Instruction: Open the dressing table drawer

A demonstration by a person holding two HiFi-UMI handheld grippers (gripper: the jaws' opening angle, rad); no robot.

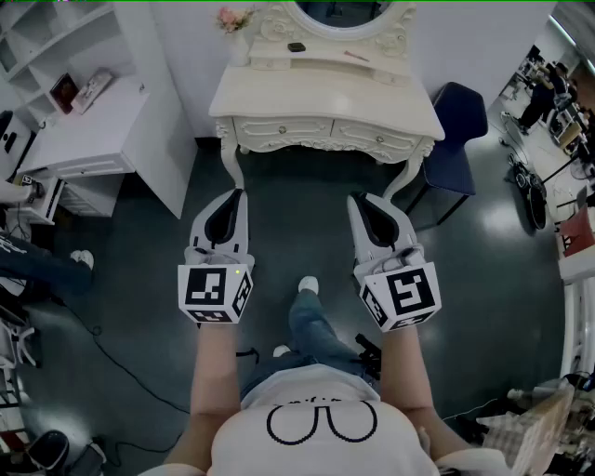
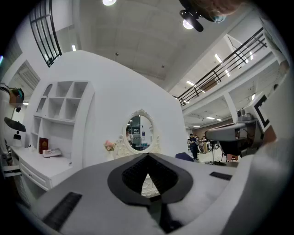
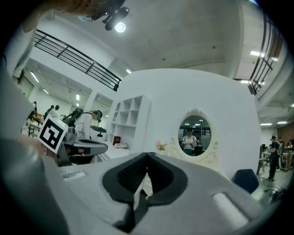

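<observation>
The cream dressing table [image 1: 325, 93] stands against the far wall, an oval mirror [image 1: 344, 11] on top. Its two carved drawers, the left drawer [image 1: 284, 127] and the right drawer [image 1: 376, 140], are both closed. My left gripper [image 1: 239, 194] is held level over the dark floor, short of the table's left leg, jaws shut on nothing. My right gripper [image 1: 355, 199] hangs level beside it, jaws together and empty, short of the right leg. In the left gripper view the tips [image 2: 148, 155] meet below the mirror [image 2: 139, 132]. The right gripper view shows closed tips [image 3: 148, 154] and the mirror [image 3: 194, 133].
A white desk with a shelf unit [image 1: 84, 125] stands to the left of the table. A dark blue chair [image 1: 460, 121] stands at its right. Pink flowers [image 1: 232, 19] and small items sit on the tabletop. Cables [image 1: 121, 367] run over the floor at the left.
</observation>
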